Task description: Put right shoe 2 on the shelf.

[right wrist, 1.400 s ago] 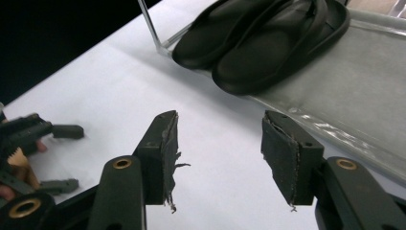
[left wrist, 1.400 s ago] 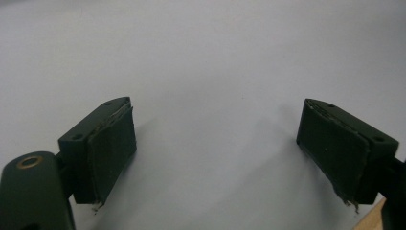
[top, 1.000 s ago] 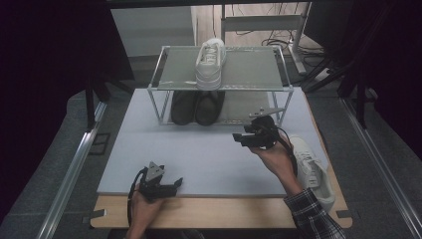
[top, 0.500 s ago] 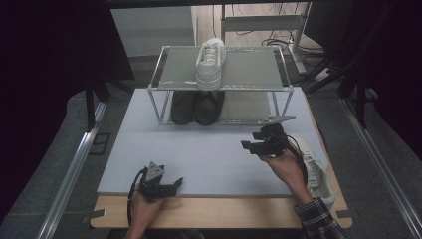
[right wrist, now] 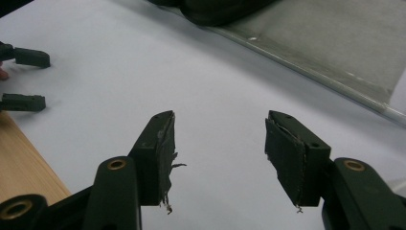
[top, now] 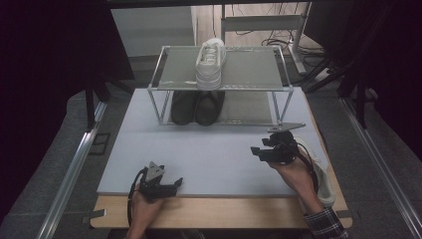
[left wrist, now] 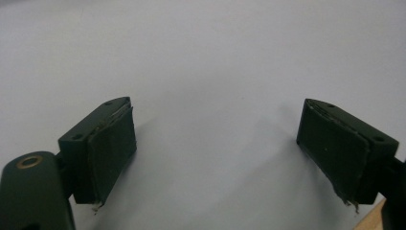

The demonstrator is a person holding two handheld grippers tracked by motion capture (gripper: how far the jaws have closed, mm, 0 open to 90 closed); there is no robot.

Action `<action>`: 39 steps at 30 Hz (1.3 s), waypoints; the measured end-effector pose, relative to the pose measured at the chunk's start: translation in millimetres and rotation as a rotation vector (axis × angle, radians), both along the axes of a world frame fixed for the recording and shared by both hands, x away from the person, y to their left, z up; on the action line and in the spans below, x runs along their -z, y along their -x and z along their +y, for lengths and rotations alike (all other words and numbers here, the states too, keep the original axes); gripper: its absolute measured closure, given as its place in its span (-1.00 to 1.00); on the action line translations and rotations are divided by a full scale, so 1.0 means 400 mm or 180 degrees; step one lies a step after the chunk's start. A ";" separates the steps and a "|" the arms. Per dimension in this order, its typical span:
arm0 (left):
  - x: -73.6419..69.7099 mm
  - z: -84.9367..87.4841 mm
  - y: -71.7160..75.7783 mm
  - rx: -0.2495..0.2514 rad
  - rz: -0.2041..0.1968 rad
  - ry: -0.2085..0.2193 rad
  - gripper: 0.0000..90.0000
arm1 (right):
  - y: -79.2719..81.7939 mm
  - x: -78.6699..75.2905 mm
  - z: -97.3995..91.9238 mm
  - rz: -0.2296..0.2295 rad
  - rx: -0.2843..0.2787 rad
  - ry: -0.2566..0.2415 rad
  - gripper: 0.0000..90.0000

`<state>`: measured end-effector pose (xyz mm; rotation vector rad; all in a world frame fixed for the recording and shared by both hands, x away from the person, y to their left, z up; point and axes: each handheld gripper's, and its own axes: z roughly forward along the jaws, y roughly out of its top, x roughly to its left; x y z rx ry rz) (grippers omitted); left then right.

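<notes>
The wire shoe rack (top: 278, 89) stands at the far edge of the pale surface (top: 214, 149), and everything else sits in relation to it. On its top shelf a white sneaker (top: 210, 64) rests with its toe towards the person. Under that shelf, on the lower level, is a pair of black shoes (top: 195, 106) side by side.

In front of the rack and off towards its right leg, the right claw (top: 255, 152) hovers over the surface, its jaws apart with nothing between them — they point leftward across the open surface in the high view. Just beside that hand, further right of the rack's right corner, a second white sneaker (top: 322, 172) lies along the surface edge, partly behind the wrist; the claw is not touching it.

Well in front of the rack's left half, near the wooden front edge, the left claw (top: 177, 183) lies low over the surface — jaws wide apart and empty.
</notes>
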<state>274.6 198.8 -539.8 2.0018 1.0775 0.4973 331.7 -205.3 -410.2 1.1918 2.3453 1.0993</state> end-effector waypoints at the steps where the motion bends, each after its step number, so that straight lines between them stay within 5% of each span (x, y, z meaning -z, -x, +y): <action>1: 0.000 0.000 0.000 0.0000 0.0000 0.0000 -0.72 | 0.001 0.001 -0.005 0.0002 0.0016 -0.0002 -0.01; 13: 0.000 0.000 0.000 -0.0005 0.0004 0.0006 -0.72 | 0.011 -0.003 -0.070 -0.0018 0.0175 0.0048 0.15; 26: 0.000 0.000 0.000 0.0000 0.0002 0.0002 -0.72 | 0.015 -0.003 -0.163 0.0106 0.0536 0.0145 0.99; 39: 0.000 0.000 0.000 0.0000 0.0003 0.0001 -0.72 | 0.025 -0.006 -0.259 0.0120 0.0823 0.0233 0.99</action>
